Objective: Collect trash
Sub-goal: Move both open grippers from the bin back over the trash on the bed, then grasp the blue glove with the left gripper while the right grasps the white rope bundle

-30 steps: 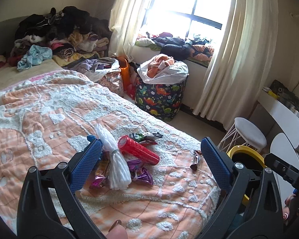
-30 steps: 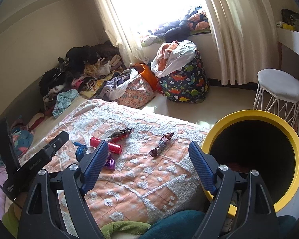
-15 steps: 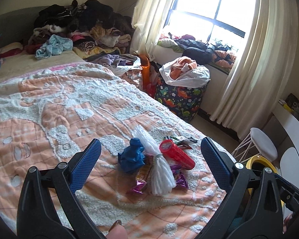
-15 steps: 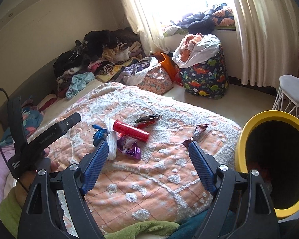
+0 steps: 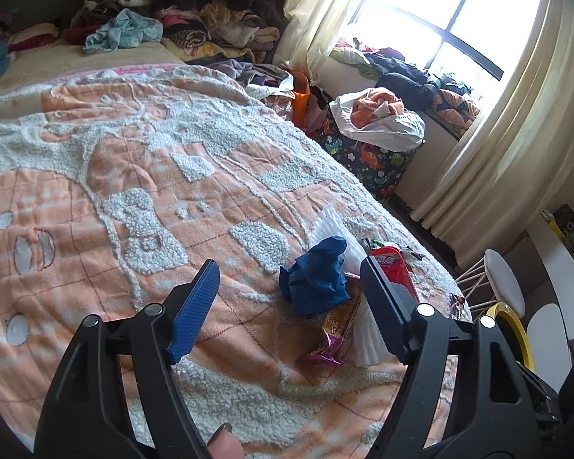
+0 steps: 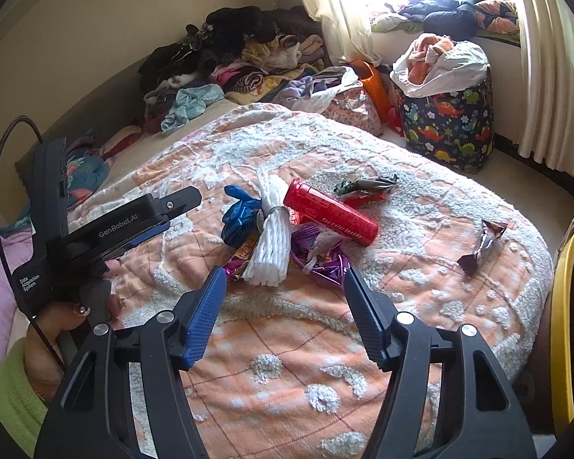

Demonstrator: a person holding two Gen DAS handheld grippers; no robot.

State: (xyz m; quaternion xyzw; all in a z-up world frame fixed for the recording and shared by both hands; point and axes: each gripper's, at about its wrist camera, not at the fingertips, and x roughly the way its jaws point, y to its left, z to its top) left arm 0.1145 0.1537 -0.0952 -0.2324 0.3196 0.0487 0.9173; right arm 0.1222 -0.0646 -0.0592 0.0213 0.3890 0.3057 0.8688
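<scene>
A small heap of trash lies on the orange-and-white bedspread: a crumpled blue bag, a tied white bundle, a red tube and purple wrappers. A red-green wrapper and a dark wrapper lie apart to the right. My left gripper hovers just short of the blue bag, its jaws closing with nothing pressed between them. My right gripper sits just before the white bundle's near end, jaws also closing on nothing. The left gripper shows left of the heap.
A yellow-rimmed bin stands off the bed's right corner. A dinosaur-print laundry basket, a white stool and curtains line the window wall. Heaped clothes cover the bed's far end. A hand holds the left gripper.
Both grippers have come lower and nearer to the trash heap, and both pairs of jaws stand narrower. In the left view the heap has slid to the right.
</scene>
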